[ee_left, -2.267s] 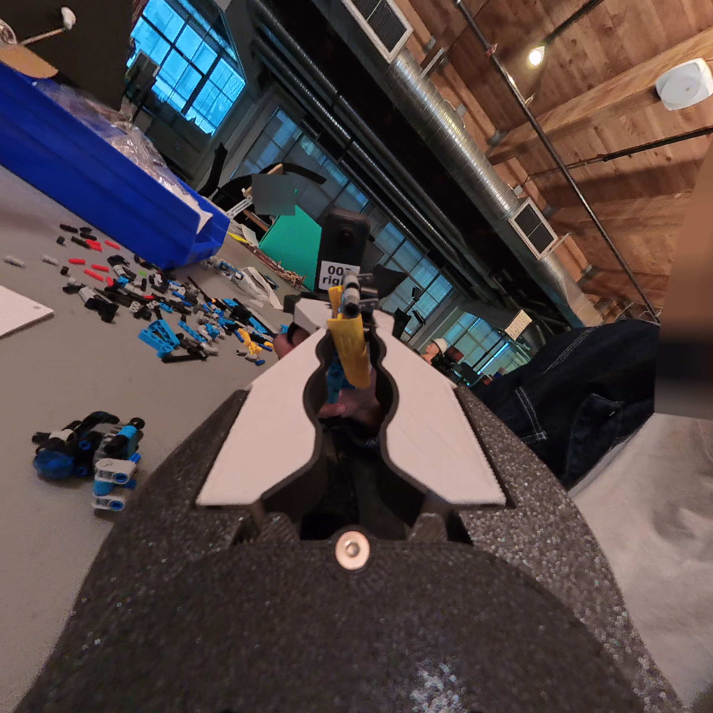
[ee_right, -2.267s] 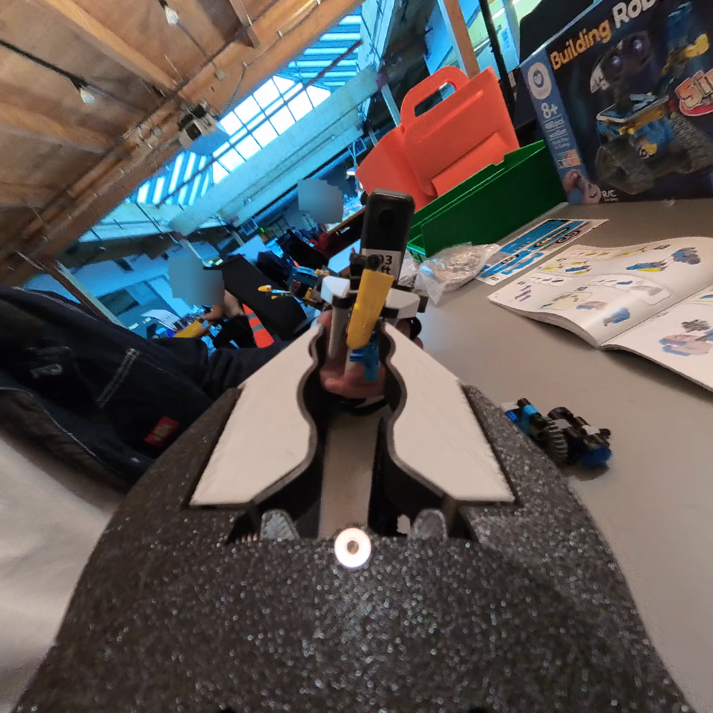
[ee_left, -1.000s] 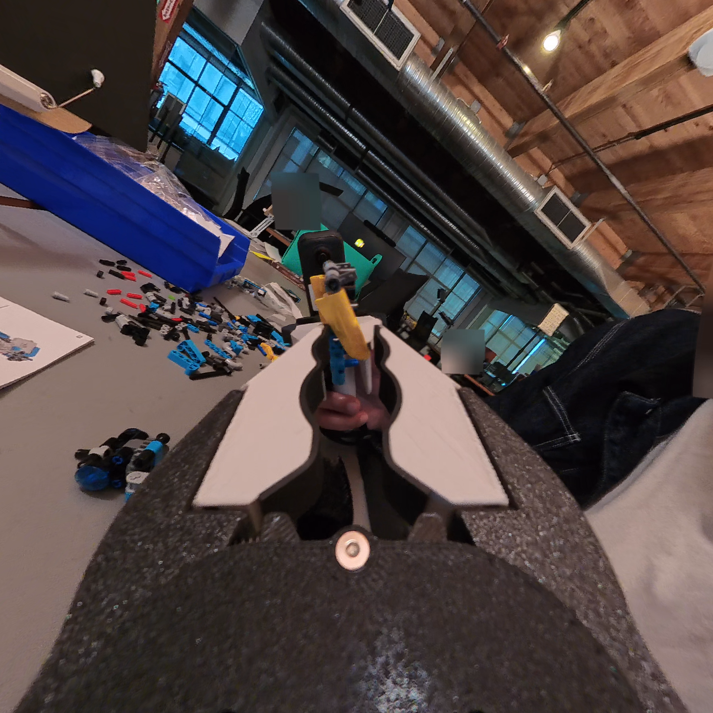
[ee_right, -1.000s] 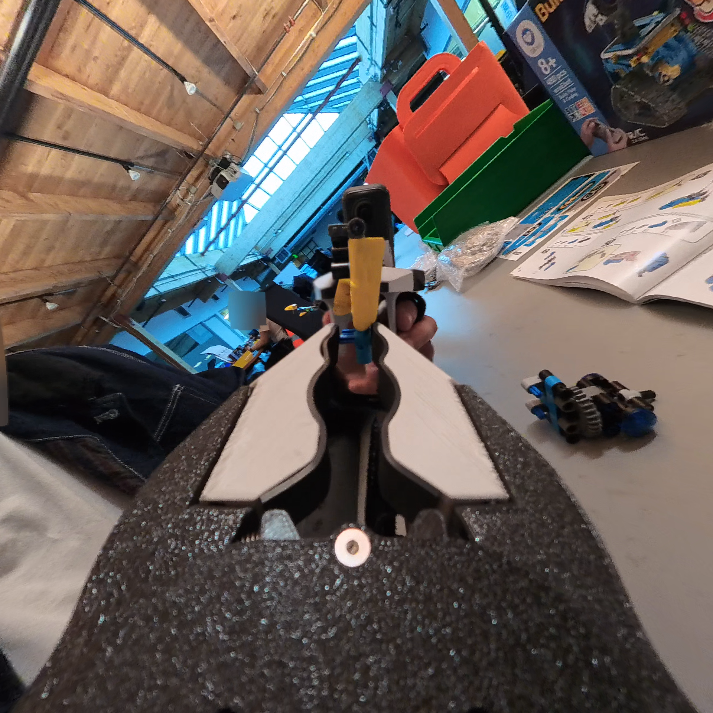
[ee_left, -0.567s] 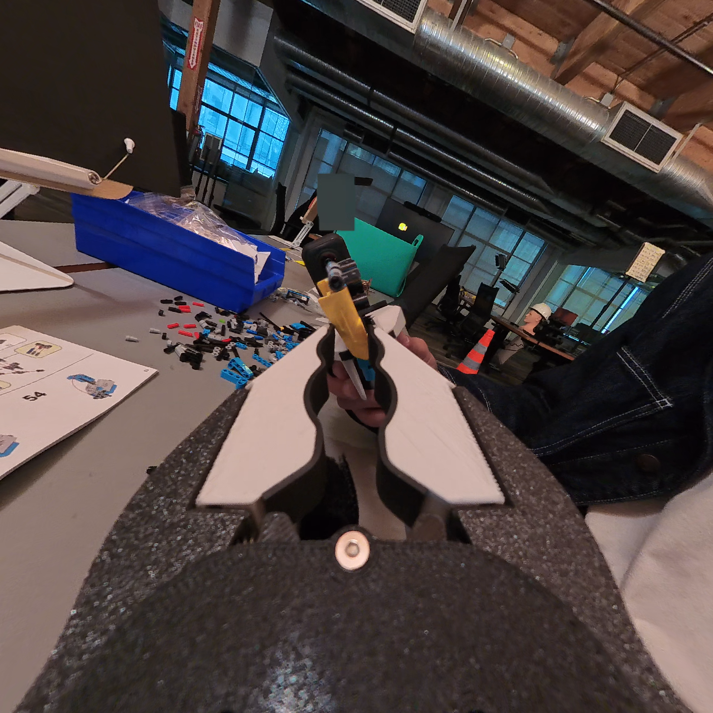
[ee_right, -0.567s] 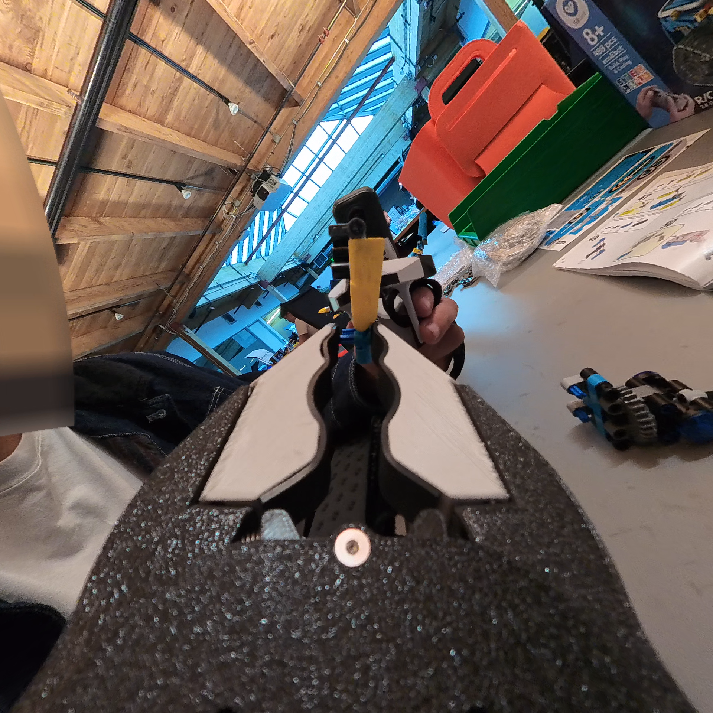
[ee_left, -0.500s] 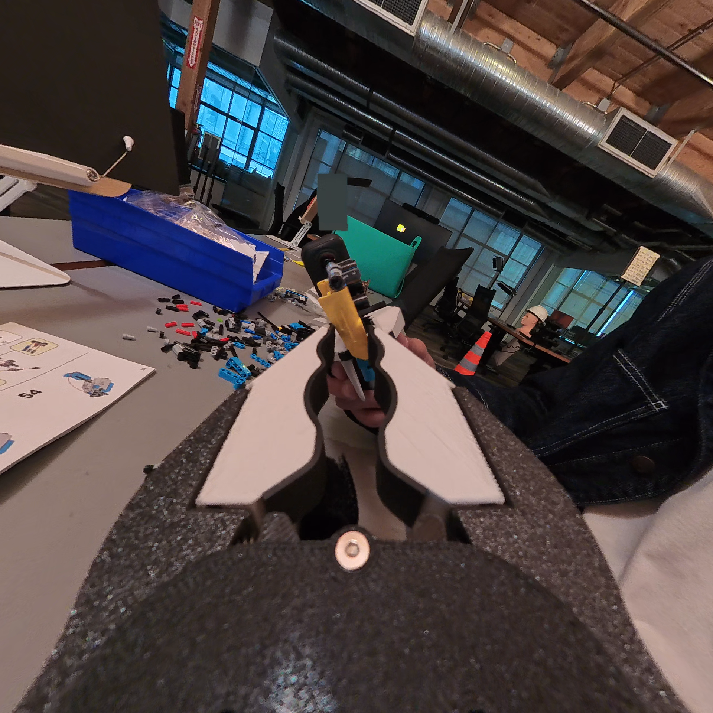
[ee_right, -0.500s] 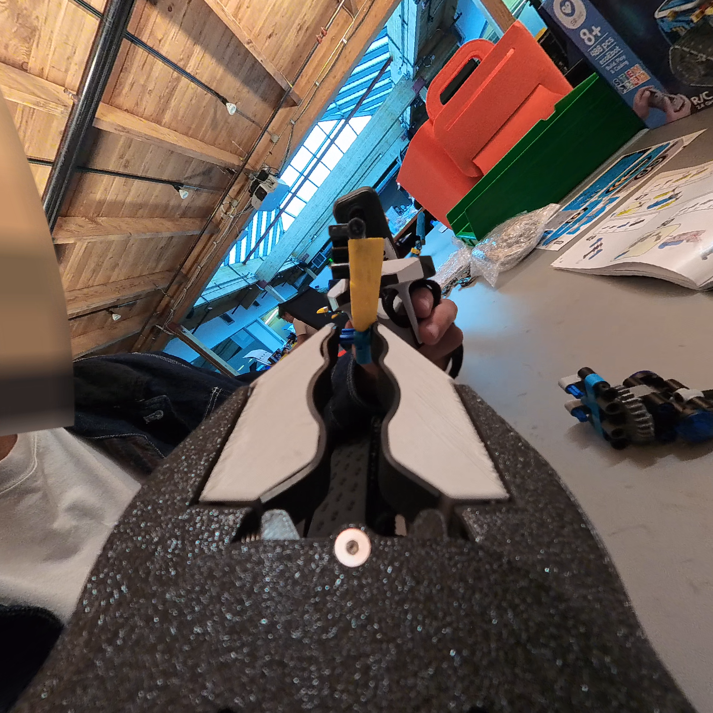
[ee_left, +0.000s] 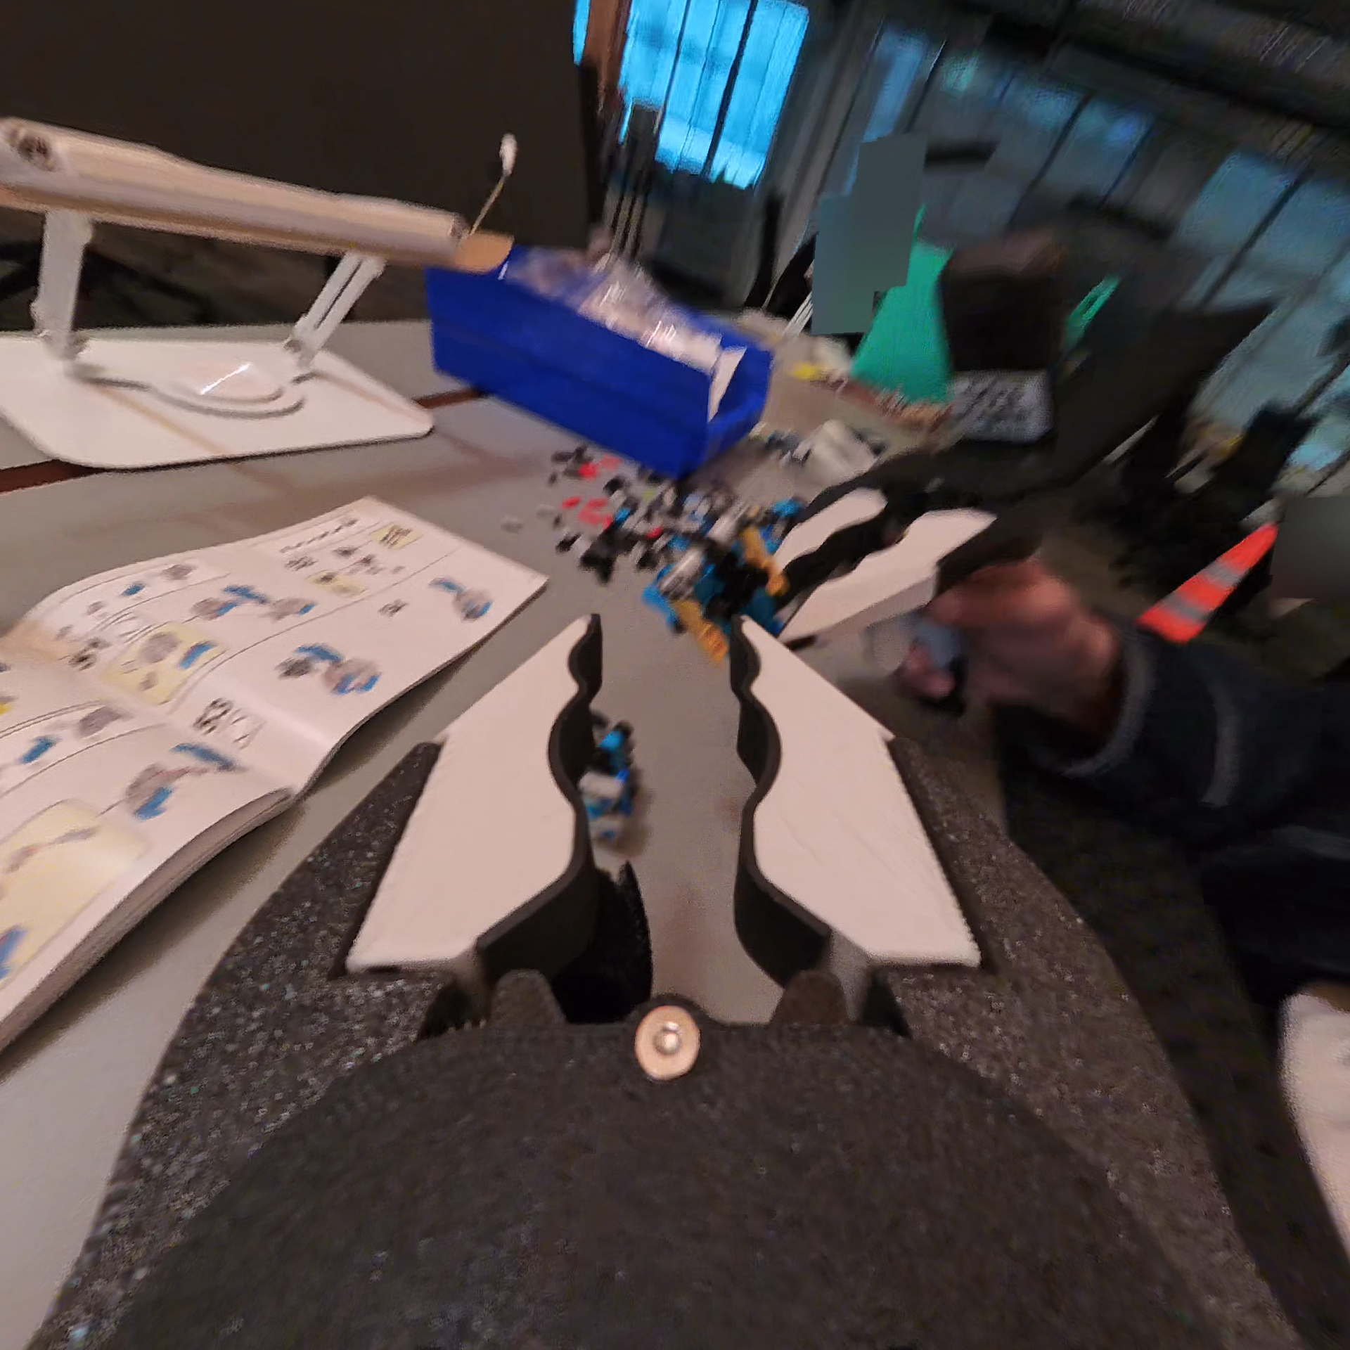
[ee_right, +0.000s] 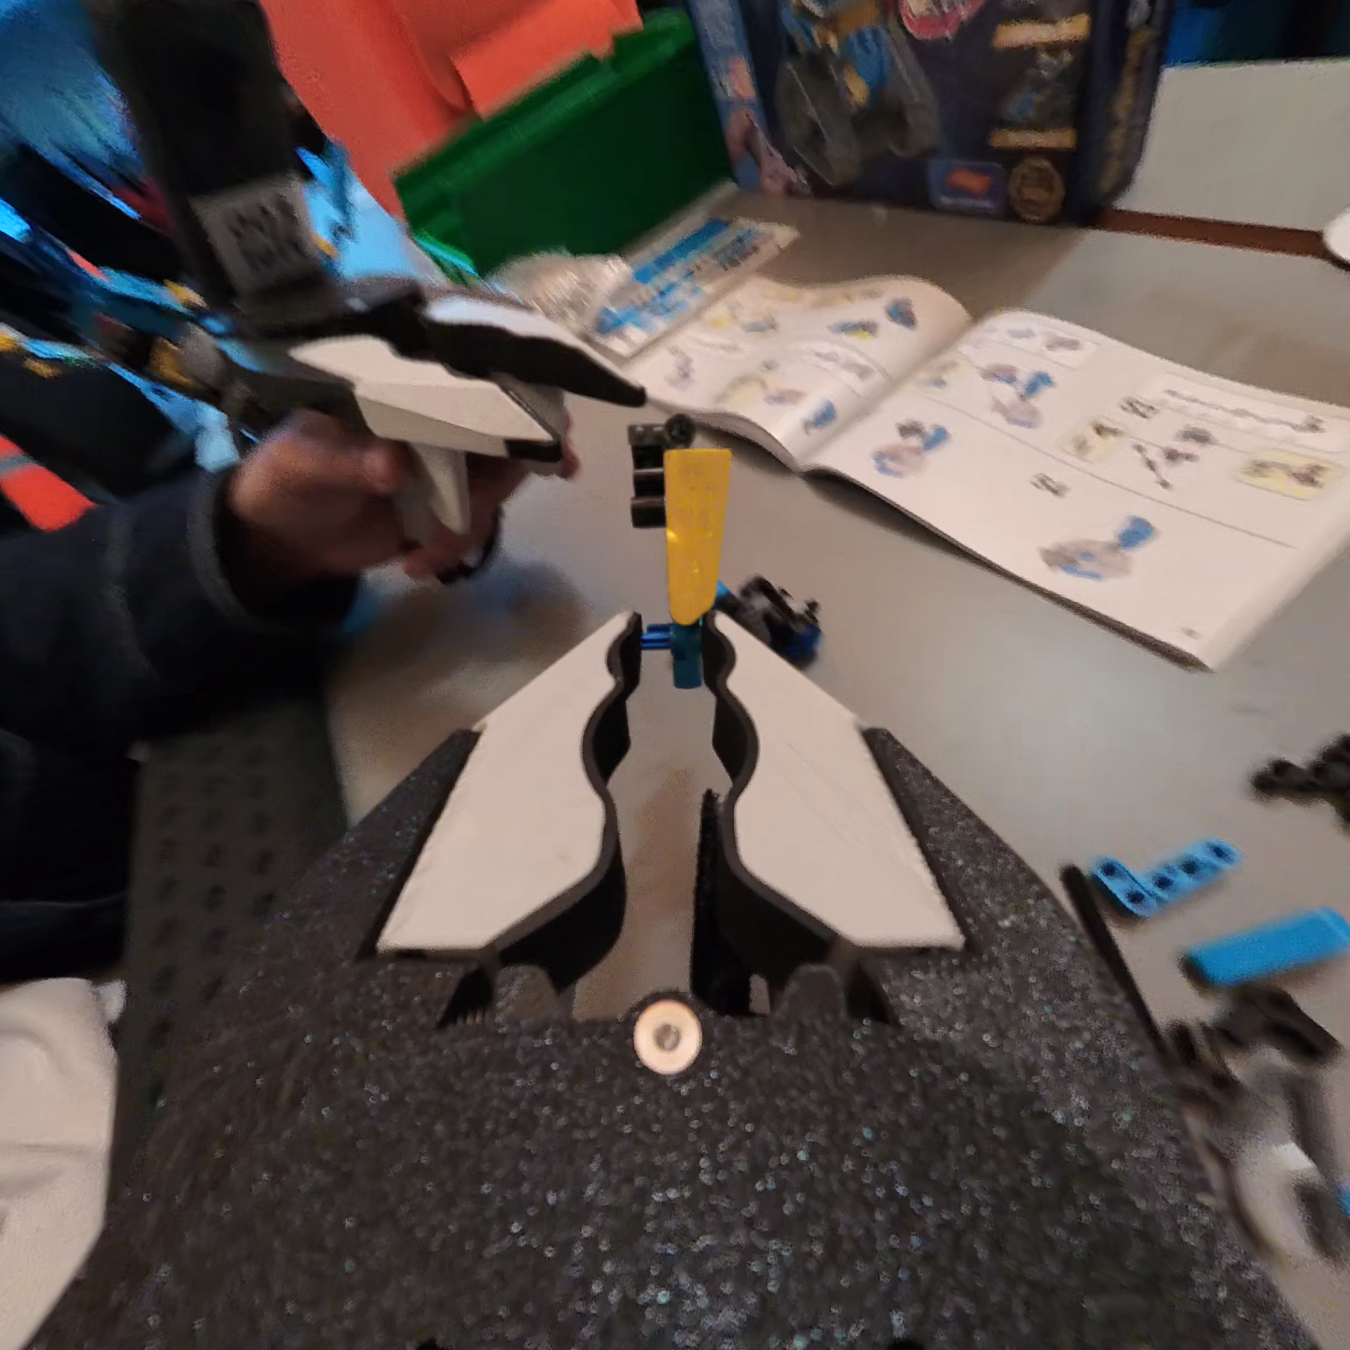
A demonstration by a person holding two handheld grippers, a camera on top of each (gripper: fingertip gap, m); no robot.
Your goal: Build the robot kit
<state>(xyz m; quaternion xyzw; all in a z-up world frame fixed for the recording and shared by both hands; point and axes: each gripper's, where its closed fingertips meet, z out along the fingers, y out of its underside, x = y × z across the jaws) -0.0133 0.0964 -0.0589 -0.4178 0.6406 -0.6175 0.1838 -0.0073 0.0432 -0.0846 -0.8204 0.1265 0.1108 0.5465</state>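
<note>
My right gripper (ee_right: 672,637) is shut on the blue base of a small brick assembly with a long yellow piece (ee_right: 694,526) and black bits on top, held upright above the grey table (ee_right: 950,694). My left gripper (ee_left: 665,634) is open and empty, a short way left of that assembly (ee_left: 712,588), which shows blurred in the right gripper (ee_left: 776,593). In the right wrist view the left gripper (ee_right: 603,424) hovers up and to the left of the yellow piece, apart from it. A small blue and black brick assembly (ee_left: 610,774) lies on the table between my left fingers.
An open instruction booklet (ee_left: 219,643) lies at the left, with a white stand (ee_left: 182,409), a blue bin (ee_left: 584,358) and several loose bricks (ee_left: 628,519) behind. The right wrist view shows a green bin (ee_right: 570,168), a toy box (ee_right: 913,95) and loose blue bricks (ee_right: 1161,884). There is about 7 centimetres between the tips of the two grippers.
My left gripper has opened, let go of the yellow and blue assembly and drawn away from it. The right gripper keeps it. Both views have swung down towards the table.
</note>
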